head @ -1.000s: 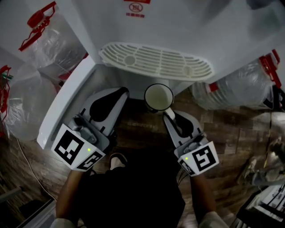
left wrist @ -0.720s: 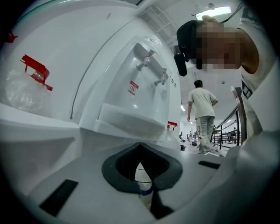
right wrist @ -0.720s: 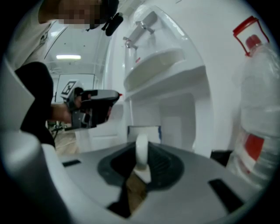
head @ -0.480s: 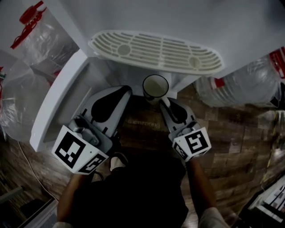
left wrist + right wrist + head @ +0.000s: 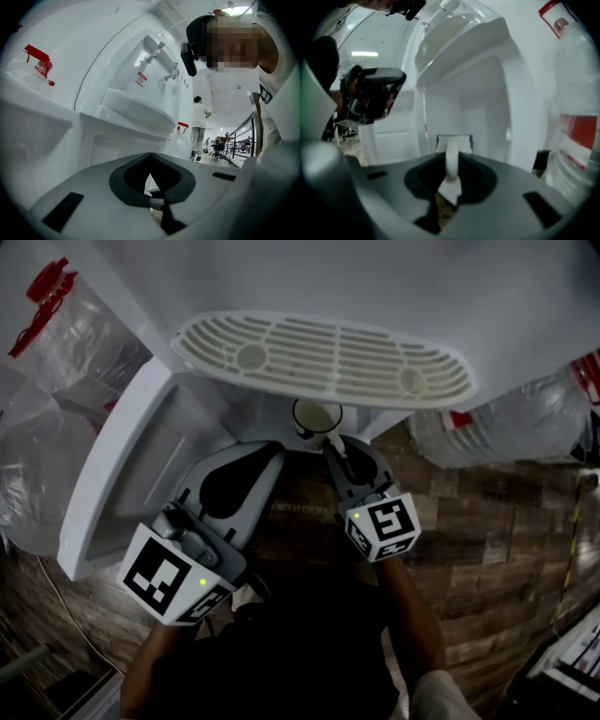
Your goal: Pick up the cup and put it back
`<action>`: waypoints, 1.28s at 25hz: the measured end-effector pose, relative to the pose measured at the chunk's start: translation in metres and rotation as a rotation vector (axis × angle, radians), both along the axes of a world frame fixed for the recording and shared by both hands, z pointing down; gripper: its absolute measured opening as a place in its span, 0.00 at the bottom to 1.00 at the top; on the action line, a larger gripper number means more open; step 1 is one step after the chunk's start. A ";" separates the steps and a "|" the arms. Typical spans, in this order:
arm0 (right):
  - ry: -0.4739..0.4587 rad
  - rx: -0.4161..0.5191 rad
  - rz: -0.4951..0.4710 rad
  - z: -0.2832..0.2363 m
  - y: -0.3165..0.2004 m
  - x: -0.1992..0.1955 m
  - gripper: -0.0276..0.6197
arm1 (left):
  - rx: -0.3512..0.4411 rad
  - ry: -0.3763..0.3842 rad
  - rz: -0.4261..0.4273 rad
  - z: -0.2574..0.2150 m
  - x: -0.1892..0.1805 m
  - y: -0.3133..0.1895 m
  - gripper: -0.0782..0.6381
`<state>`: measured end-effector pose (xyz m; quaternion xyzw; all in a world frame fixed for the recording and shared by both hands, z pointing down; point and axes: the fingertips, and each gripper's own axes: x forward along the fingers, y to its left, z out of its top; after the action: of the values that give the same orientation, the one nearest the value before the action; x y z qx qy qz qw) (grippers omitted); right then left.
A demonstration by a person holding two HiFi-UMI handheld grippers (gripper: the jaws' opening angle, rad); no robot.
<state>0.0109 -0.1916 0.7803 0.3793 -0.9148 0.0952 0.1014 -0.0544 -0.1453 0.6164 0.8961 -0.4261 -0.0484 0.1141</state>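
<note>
My right gripper (image 5: pixel 332 446) has its jaws clamped on the cup (image 5: pixel 315 418) handle, pickup done; setting it back remains; left gripper (image 5: pixel 269 450) closed, empty

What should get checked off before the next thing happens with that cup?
1. Right tongs clamped on the cup by its handle: ok.
2. Cup upright, mouth facing up: ok.
3. Compartment under the drip tray open in front of the cup: ok.
4. Left tongs shut, empty and beside the cup without touching it: ok.
5. Gap between the cup's rim and the underside of the drip tray: cannot tell; in the head view the tray's edge overlaps the cup.
6. Free spot on the compartment floor: cannot tell; the tongs hide it.
</note>
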 end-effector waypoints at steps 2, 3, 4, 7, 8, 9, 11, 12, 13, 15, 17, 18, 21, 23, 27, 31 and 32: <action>0.012 0.002 0.016 0.009 -0.006 -0.002 0.15 | -0.003 0.013 0.005 0.001 -0.001 0.002 0.12; 0.017 0.000 0.024 0.013 -0.010 -0.002 0.15 | -0.006 0.020 0.006 0.001 -0.002 0.002 0.12; 0.023 -0.003 0.033 0.018 -0.013 -0.003 0.15 | -0.009 0.023 0.005 0.002 -0.003 0.003 0.12; 0.048 -0.016 0.057 0.031 -0.024 -0.004 0.15 | -0.015 0.023 0.002 0.004 -0.003 0.002 0.12; 0.051 -0.020 0.062 0.034 -0.026 -0.005 0.15 | -0.017 0.025 0.003 0.004 -0.003 0.002 0.12; 0.051 -0.023 0.067 0.036 -0.028 -0.005 0.15 | -0.018 0.026 0.004 0.005 -0.003 0.002 0.12; 0.045 -0.026 0.080 0.042 -0.031 -0.006 0.15 | -0.021 0.027 0.008 0.006 -0.002 0.003 0.12; 0.043 -0.026 0.089 0.044 -0.032 -0.005 0.15 | -0.023 0.028 0.010 0.007 -0.002 0.003 0.12; 0.042 -0.025 0.100 0.047 -0.032 -0.003 0.15 | -0.026 0.031 0.010 0.009 -0.002 0.003 0.12; 0.042 -0.022 0.119 0.049 -0.034 -0.002 0.15 | -0.033 0.037 0.008 0.010 -0.003 0.004 0.12; 0.042 -0.018 0.127 0.051 -0.036 -0.003 0.15 | -0.031 0.038 0.007 0.010 -0.005 0.003 0.12; 0.043 -0.015 0.128 0.052 -0.037 -0.005 0.15 | -0.027 0.034 0.004 0.010 -0.005 0.003 0.12; 0.045 -0.007 0.122 0.052 -0.043 -0.011 0.15 | -0.019 0.020 0.001 0.011 -0.005 0.001 0.12; 0.046 -0.002 0.122 0.051 -0.048 -0.013 0.15 | -0.031 0.030 0.001 0.014 -0.005 -0.001 0.12; 0.062 0.010 0.122 0.055 -0.053 -0.017 0.16 | -0.038 0.046 -0.001 0.016 -0.005 -0.003 0.12; 0.072 0.021 0.131 0.056 -0.060 -0.021 0.16 | -0.037 0.052 -0.006 0.015 -0.007 -0.003 0.12; 0.072 0.024 0.137 0.055 -0.063 -0.021 0.15 | -0.038 0.053 -0.007 0.015 -0.008 -0.003 0.12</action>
<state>-0.0104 -0.2543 0.8353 0.4453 -0.8835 0.0773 0.1231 -0.0620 -0.1483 0.6317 0.8906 -0.4271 -0.0642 0.1423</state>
